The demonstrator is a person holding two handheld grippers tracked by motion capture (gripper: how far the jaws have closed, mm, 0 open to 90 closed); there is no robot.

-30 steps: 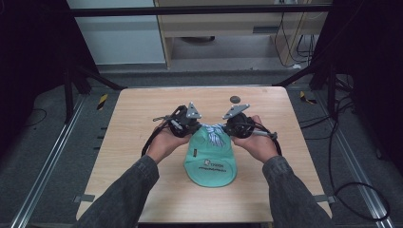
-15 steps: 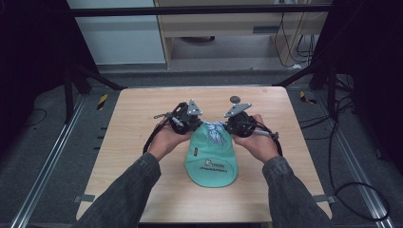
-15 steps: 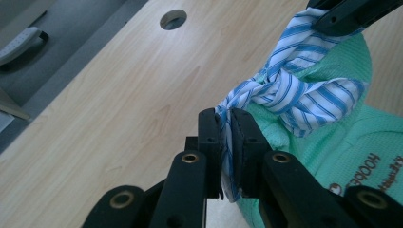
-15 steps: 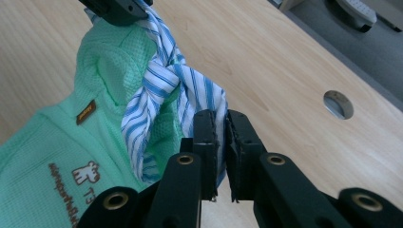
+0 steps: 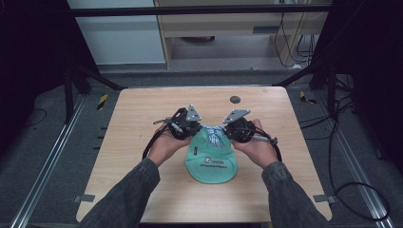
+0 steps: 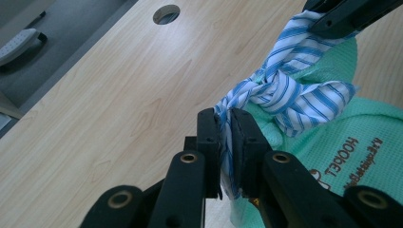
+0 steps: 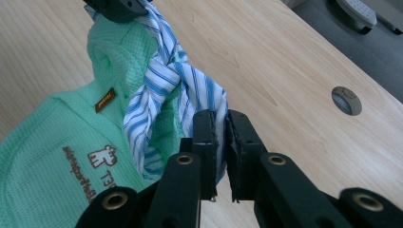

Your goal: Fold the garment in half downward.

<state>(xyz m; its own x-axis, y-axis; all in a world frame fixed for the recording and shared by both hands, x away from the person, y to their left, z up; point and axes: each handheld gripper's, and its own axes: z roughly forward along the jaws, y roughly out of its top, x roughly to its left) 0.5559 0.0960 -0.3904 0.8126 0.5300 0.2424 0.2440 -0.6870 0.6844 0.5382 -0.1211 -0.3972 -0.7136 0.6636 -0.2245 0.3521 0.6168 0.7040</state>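
A mint-green waffle-cloth pouch [image 5: 211, 161] with brown printing lies on the wooden table between the person's two hands. Its neck is tied with a blue-and-white striped band [image 5: 215, 137], knotted in the middle. In the left gripper view, my left gripper [image 6: 225, 116] is shut on one end of the striped band [image 6: 285, 95], just left of the knot. My right gripper [image 7: 219, 118] is shut on the band's other end [image 7: 161, 80]. From above, the left gripper [image 5: 192, 129] and right gripper [image 5: 227, 130] face each other over the pouch's neck.
The light wooden table [image 5: 142, 109] has a round cable hole [image 5: 235, 99] behind the grippers. Bare tabletop lies left, right and in front of the pouch. Black cables trail from both grippers over the table edges. Dark floor and metal rails surround the table.
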